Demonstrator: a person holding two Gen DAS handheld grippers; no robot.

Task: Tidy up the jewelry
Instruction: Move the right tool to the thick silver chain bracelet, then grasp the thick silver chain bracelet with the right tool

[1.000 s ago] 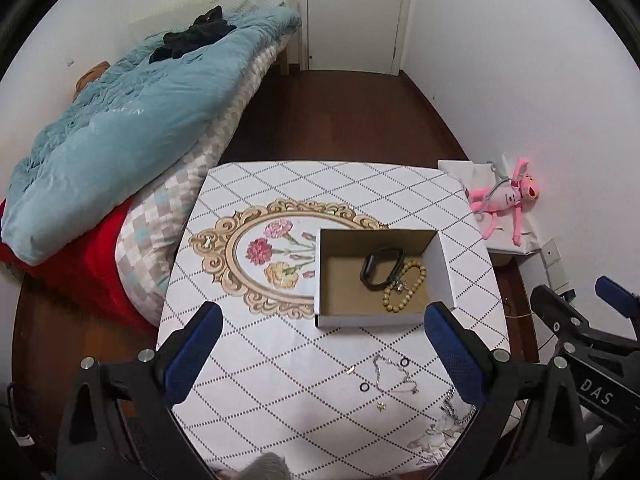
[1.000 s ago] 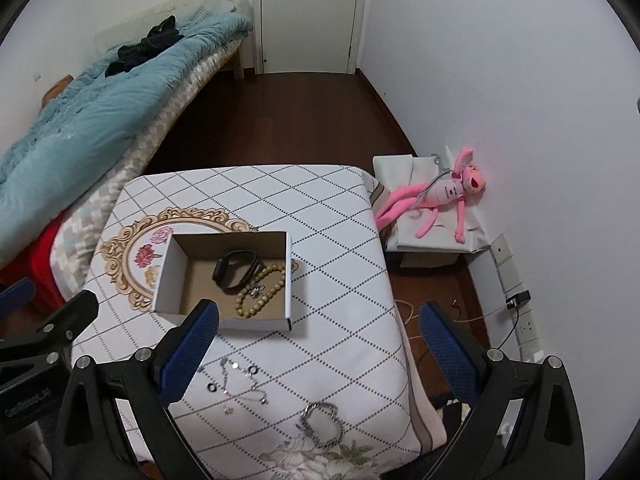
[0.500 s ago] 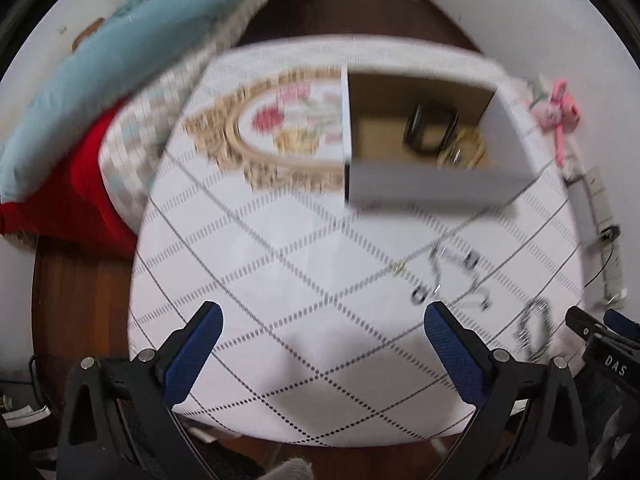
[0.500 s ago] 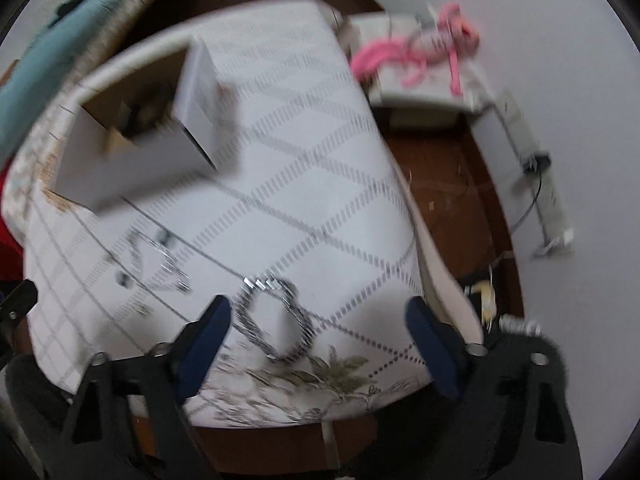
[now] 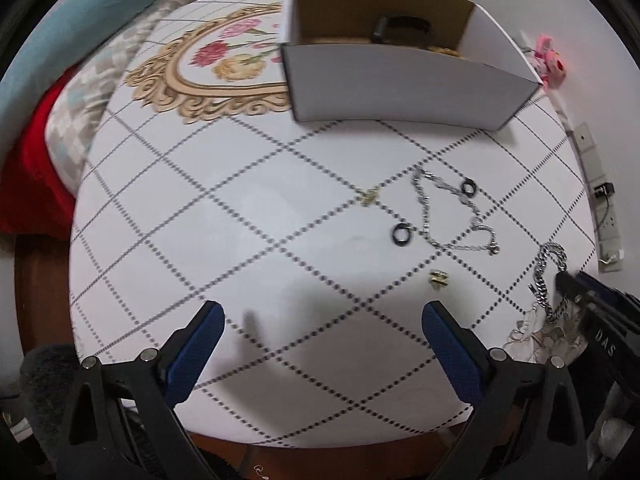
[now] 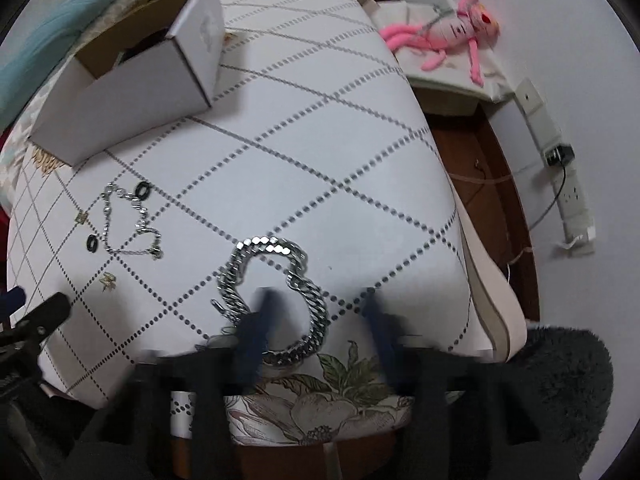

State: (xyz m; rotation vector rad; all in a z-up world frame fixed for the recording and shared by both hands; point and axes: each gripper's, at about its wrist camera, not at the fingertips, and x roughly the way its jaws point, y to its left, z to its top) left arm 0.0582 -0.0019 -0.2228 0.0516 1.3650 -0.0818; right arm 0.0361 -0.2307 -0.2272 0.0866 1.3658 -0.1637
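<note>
Right gripper [image 6: 320, 320] low over the near edge of the table [image 6: 320, 160], fingers [image 6: 256, 324] blurred, spread apart, gripping nothing. Left finger inside the loop of the heavy silver chain bracelet [image 6: 272, 276], right finger outside the loop on the bare cloth; contact with the links hard to tell because of the blur. Bracelet flat on the white checked cloth, just above the flower print at the table edge.

Left gripper [image 5: 322, 336] also wide open and empty, blue pads [image 5: 452, 344] hovering above a bare part of the cloth. Just beyond the right pad, a small gold earring [image 5: 439, 278]. Farther out, a thin silver chain [image 5: 452, 216] in a loose loop, with one black ring [image 5: 402, 234] just beside it on the left and another black ring [image 5: 468, 188] touching it at the top. Second small gold piece [image 5: 370, 197] left of the chain, apart from it.

Beyond all this, white cardboard box [image 5: 400, 88] with open top, standing next to the floral ornament printed on the cloth. Inside, a dark band [image 5: 400, 26] and a bit of beige beads, mostly hidden by the front wall.

To the right of the table, pink plush toy [image 6: 444, 36] lying on a low white stand by the wall. To the left, bed with light blue duvet [image 5: 80, 20].
</note>
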